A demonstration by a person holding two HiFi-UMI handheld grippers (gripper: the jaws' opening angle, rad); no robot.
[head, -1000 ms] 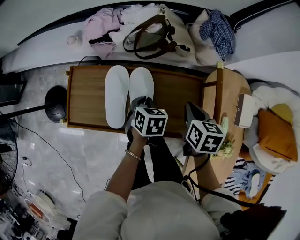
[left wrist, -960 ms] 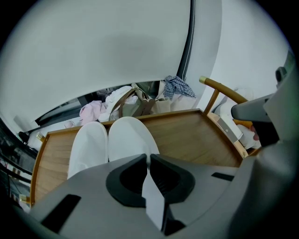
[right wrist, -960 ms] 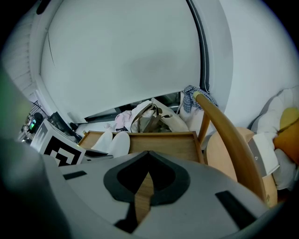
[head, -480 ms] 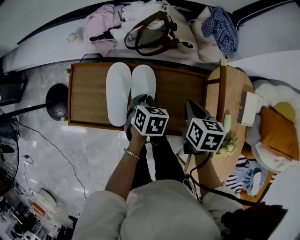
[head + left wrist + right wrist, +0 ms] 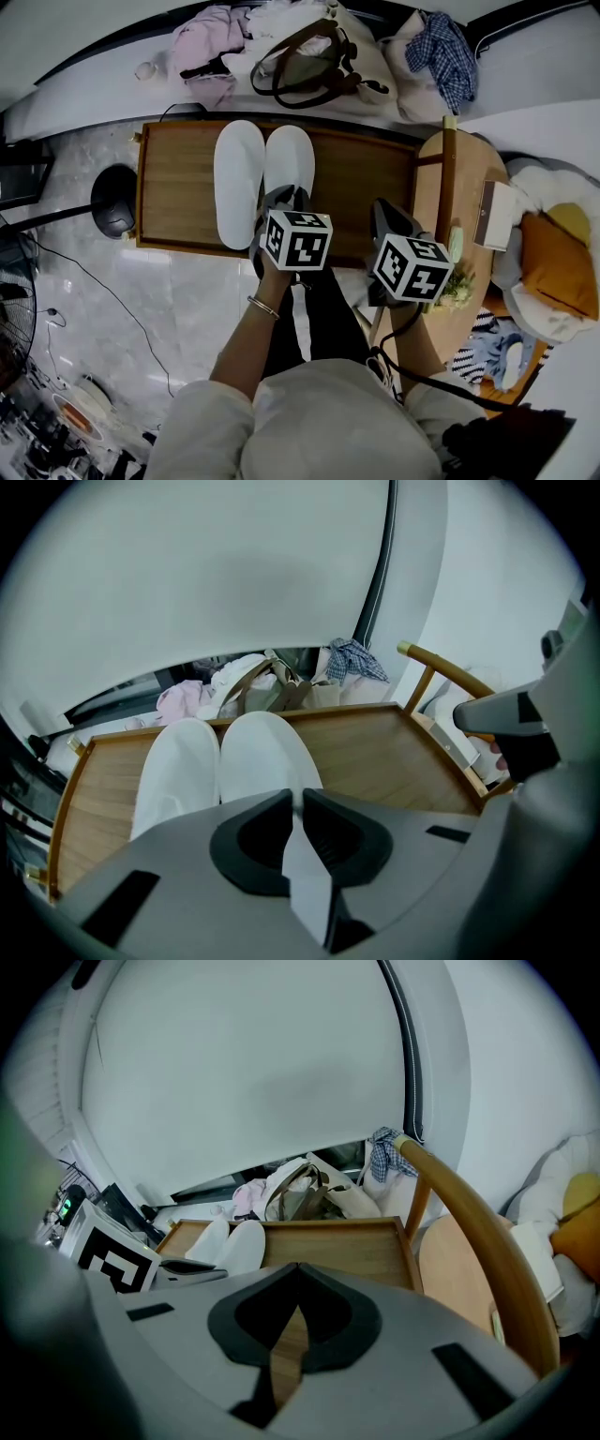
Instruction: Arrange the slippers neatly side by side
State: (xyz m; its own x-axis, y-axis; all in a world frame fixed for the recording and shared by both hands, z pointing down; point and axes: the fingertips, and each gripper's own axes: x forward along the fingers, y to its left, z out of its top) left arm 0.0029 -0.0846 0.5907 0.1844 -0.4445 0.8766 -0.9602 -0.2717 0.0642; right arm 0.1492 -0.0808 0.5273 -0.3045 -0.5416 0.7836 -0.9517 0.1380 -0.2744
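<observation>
"Slippers on the bench, sides touching, straight ahead of the left hand-held gripper. What's left to do?"

"Little, I'd judge. The pair lies with its toes pointing away from that gripper, and one heel is right at its tips. Its jaws have just been opening. There is a slim gap with white slipper showing through it, and the pads are no longer biting. The clean way out is to lift straight off without dragging, so that heel doesn't slew out of line with its neighbour. If the heels turn out uneven, a nudge with the tips should be gentler than a fresh grip."

"And the right hand-held gripper?"

"Clenched on nothing, over bare wood, with the slippers off to its left. I'd keep it out of this."

"Which view tells you what?"

"The head view gives the line-up: toes nearly level, and the full length of the slipper to the left gripper's left. But it shows no jaws, and the cube and gripper body cover the other heel. The left gripper view shows the jaw gap, but only the front halves of the slippers. The right gripper view shows its own tips meeting."
</observation>
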